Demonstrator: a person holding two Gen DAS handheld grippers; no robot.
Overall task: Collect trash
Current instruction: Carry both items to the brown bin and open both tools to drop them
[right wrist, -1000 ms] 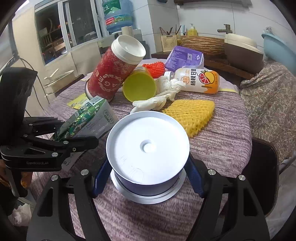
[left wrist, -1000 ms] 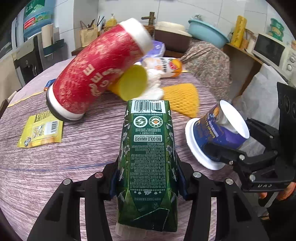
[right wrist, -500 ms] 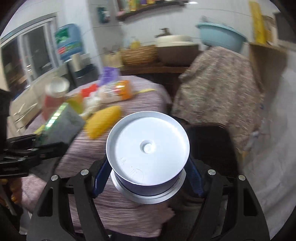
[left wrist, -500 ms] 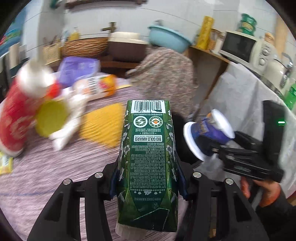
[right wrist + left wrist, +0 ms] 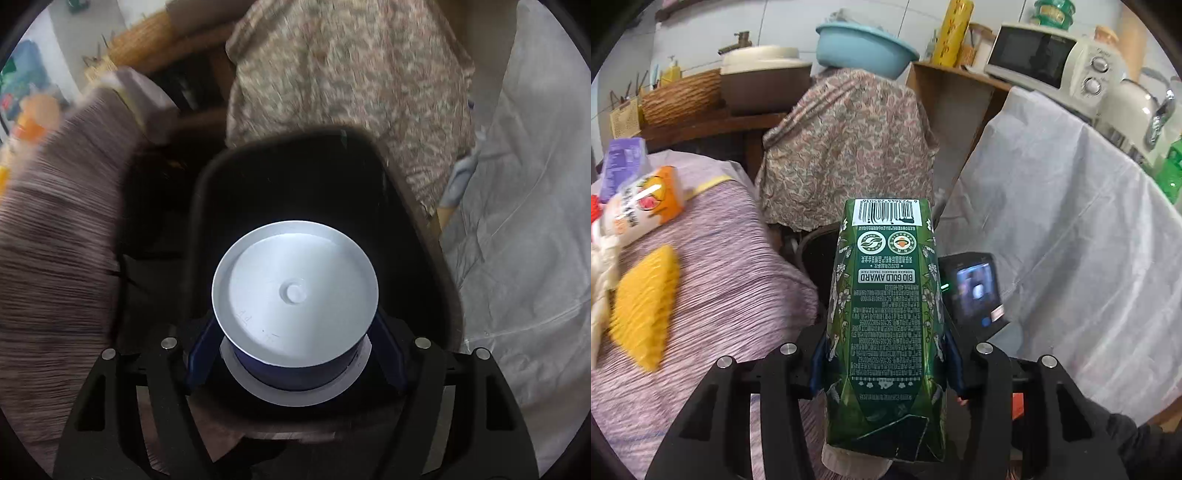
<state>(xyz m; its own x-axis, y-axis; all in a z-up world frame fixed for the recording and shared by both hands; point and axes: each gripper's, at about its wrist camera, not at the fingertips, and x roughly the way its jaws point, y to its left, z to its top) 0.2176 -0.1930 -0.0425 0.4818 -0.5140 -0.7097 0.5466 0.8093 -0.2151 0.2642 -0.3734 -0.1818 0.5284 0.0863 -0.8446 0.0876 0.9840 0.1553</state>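
My left gripper [image 5: 884, 363] is shut on a green drink carton [image 5: 886, 310], held lengthwise with its barcode end away from me, just past the table's right edge. In the right wrist view my right gripper [image 5: 295, 354] is shut on a blue cup [image 5: 295, 299], whose white bottom faces the camera. The cup hangs over the mouth of a black bin [image 5: 413, 206]. In the left wrist view the back of the right gripper's camera unit [image 5: 975, 291] shows just behind the carton. Trash lies on the table: a yellow foam net [image 5: 642, 302], an orange-and-white bottle [image 5: 642, 206], a purple packet [image 5: 620, 166].
The round table has a purple striped cloth [image 5: 720, 280] at the left. A chair draped in floral fabric [image 5: 849, 147] stands behind the bin. White sheeting [image 5: 1071, 229] covers furniture on the right, with a microwave [image 5: 1038, 55] above. A blue basin [image 5: 860, 44] and wicker basket [image 5: 683, 96] sit at the back.
Both grippers swung right, away from the table's middle, with their loads. The right one dropped and now looks into the black bin. The red can and yellow cup have left view.
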